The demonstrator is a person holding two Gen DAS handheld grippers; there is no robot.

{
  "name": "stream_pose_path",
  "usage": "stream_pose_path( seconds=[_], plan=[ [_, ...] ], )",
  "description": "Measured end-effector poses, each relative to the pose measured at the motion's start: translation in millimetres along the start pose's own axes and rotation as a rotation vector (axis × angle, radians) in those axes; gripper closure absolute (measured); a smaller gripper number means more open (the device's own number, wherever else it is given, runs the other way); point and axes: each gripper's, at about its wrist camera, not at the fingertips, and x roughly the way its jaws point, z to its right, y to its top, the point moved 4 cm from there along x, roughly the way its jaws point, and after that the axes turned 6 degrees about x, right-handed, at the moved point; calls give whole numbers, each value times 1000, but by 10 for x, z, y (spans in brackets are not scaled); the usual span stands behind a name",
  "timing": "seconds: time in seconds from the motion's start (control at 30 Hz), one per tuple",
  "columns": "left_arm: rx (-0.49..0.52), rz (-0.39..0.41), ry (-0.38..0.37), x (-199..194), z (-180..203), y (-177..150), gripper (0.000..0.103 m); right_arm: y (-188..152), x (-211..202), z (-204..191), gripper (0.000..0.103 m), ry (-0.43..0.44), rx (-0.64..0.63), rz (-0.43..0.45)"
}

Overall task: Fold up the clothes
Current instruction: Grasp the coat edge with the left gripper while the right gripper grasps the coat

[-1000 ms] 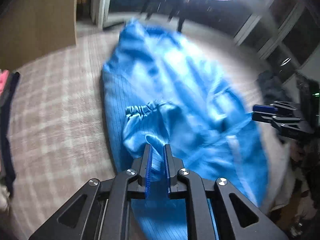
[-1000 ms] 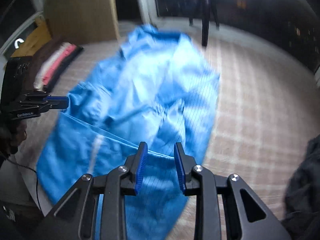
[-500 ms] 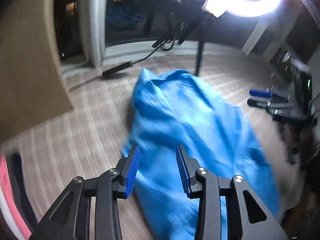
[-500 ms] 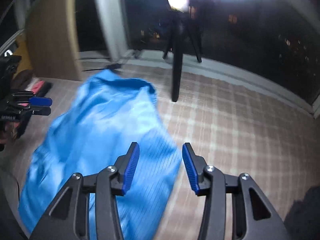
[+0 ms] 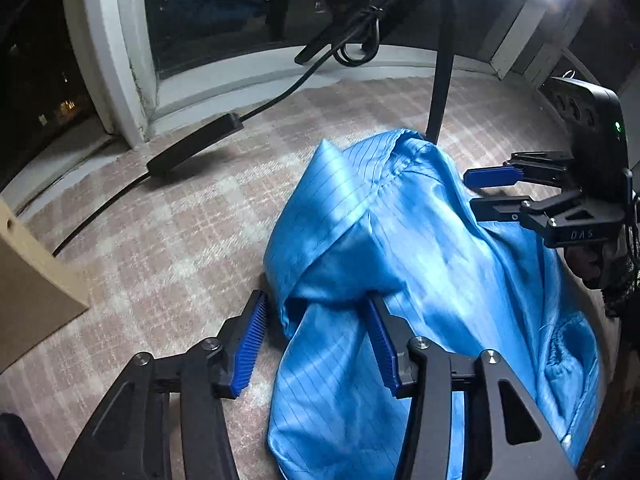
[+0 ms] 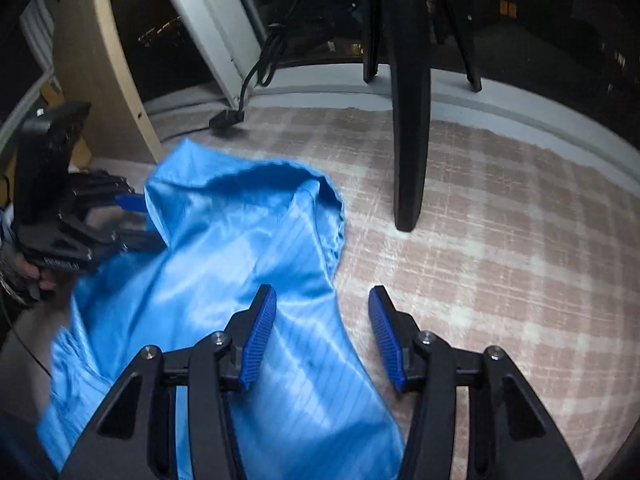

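Left gripper: jaws spread wide, blue ribbed pads facing one another, nothing clamped between them. The left pad stands over bare carpet; the right pad lies against the near fold of the blue garment, whose edge drapes into the gap between the pads. Seen from the right wrist view, this same gripper appears at the far left edge of the cloth, partly hidden behind a raised blue fold.

Blue garment: a shiny, thinly pinstriped piece lying crumpled on the pale checked carpet, its far end bunched into a rounded, open hem. An elastic-gathered cuff shows near its right side in the left wrist view.

Right gripper: jaws likewise wide apart and holding nothing. Its left pad hovers over the garment's right edge; its right pad is over bare carpet. In the left wrist view it sits at the garment's far right side, fingers pointing inward across the cloth.

Surroundings, left to right: a beige panel, a white window post, a black cable with a block-shaped adapter on the carpet, and a black stand leg planted just beyond the garment's hem.
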Motion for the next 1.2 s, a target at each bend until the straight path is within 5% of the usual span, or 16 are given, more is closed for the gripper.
stream_pose_path(
  seconds=[0.07, 0.1, 0.17, 0.23, 0.37, 0.5, 0.63, 0.7, 0.73, 0.77, 0.83, 0.97, 1.07, 1.1, 1.13, 1.2],
  plan=[
    [3, 20, -22, -15, -13, 67, 56, 25, -5, -27, 55, 17, -3, 6],
    [4, 34, -17, -66, -7, 68, 65, 32, 4, -54, 58, 15, -18, 14],
    [4, 64, -5, -169, 7, 68, 94, 24, 59, -124, 101, 0, -42, 7],
    [4, 94, 6, -272, 20, 69, 98, 16, 49, -180, 102, -15, -63, 12],
    [5, 152, 29, -478, 46, 69, 98, 88, -454, -238, 102, -72, -104, 166],
    [41, 121, 101, -415, 19, 38, 98, 106, -708, -240, 102, -131, -122, 228],
    [-17, 53, 88, -165, -99, 15, 95, 20, -498, -144, 98, -161, -91, 117],
    [-23, 40, 82, -237, -121, -76, 91, -64, -495, -81, 87, -103, -61, 90],
    [-18, 46, 79, -316, -128, -127, 87, -119, -514, -60, 74, -74, -63, 86],
    [-10, 52, 69, -388, -141, -193, 74, -189, -529, 1, 59, -64, -71, 78],
    [-3, 56, 42, -485, -164, -305, 55, -296, -532, 108, 54, -53, -76, 64],
    [-19, -10, 8, -313, -206, -450, 64, -393, -405, 202, 54, 19, -39, 25],
    [27, -8, 52, -245, -85, -488, 93, -420, -364, 133, 54, 44, -55, 29],
    [45, -2, 76, -234, -41, -498, 102, -431, -354, 96, 59, 48, -60, 31],
    [53, -5, 105, -261, -16, -492, 102, -443, -343, 57, 91, 48, -66, 33],
    [80, -14, 191, -315, 16, -482, 102, -468, -312, -32, 100, -6, -107, 23]
  ],
)
